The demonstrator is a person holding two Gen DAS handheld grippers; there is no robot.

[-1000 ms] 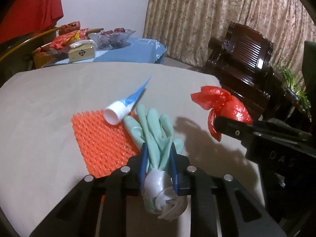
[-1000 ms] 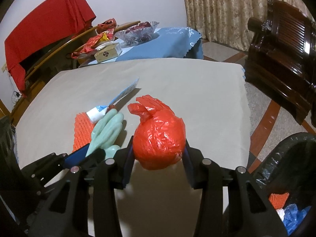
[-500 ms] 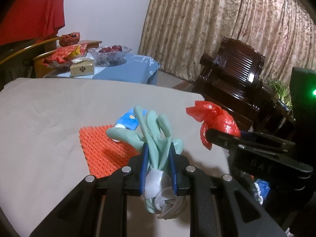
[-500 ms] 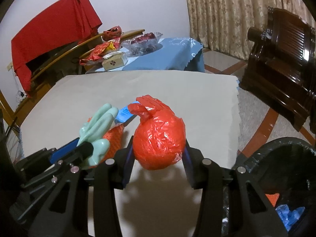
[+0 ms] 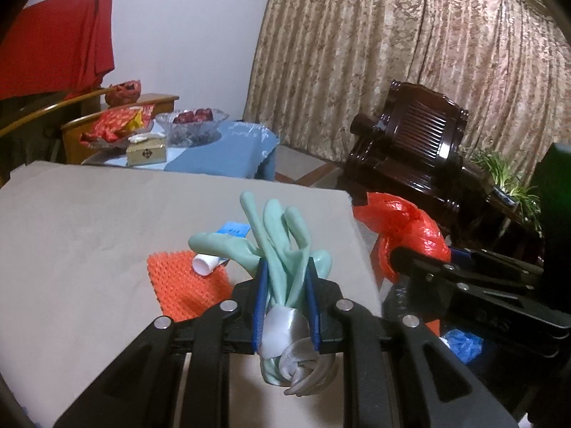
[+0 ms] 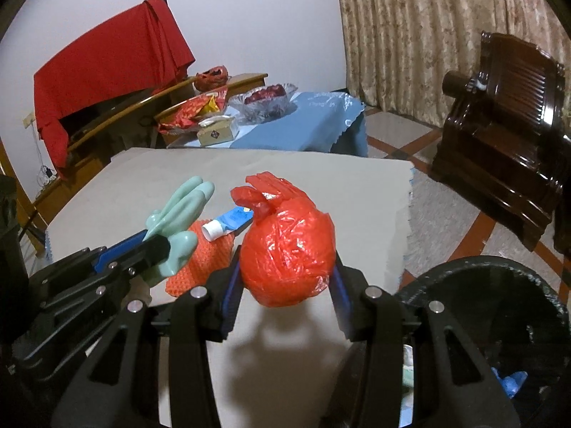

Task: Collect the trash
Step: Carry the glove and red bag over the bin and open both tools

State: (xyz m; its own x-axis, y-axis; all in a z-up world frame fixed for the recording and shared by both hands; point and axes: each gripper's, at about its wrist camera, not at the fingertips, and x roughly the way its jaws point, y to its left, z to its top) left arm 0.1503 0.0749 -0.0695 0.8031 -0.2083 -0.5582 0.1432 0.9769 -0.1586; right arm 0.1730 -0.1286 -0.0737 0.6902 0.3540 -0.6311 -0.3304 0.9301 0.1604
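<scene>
My left gripper (image 5: pixel 285 271) is shut on a pale green rubber glove (image 5: pixel 274 235), its fingers sticking up and its cuff hanging below the jaws. In the right wrist view the same glove (image 6: pixel 178 214) shows at the left, lifted off the table. My right gripper (image 6: pixel 283 278) is shut on a knotted red plastic bag (image 6: pixel 289 249), also seen at the right of the left wrist view as the red bag (image 5: pixel 403 228). On the beige table (image 6: pixel 339 192) lie an orange foam net (image 5: pixel 182 281) and a blue and white tube (image 6: pixel 232 219).
A black-lined trash bin (image 6: pixel 499 321) stands on the floor at the table's right edge, with blue scraps inside. Behind the table is a blue-clothed side table (image 6: pixel 285 132) with a glass bowl and a box. A dark wooden armchair (image 6: pixel 506 125) stands at the right.
Both grippers have risen with their loads and drifted right toward the table's edge. The glove has come off the orange net and the tube. The bin shows larger in the right wrist view.
</scene>
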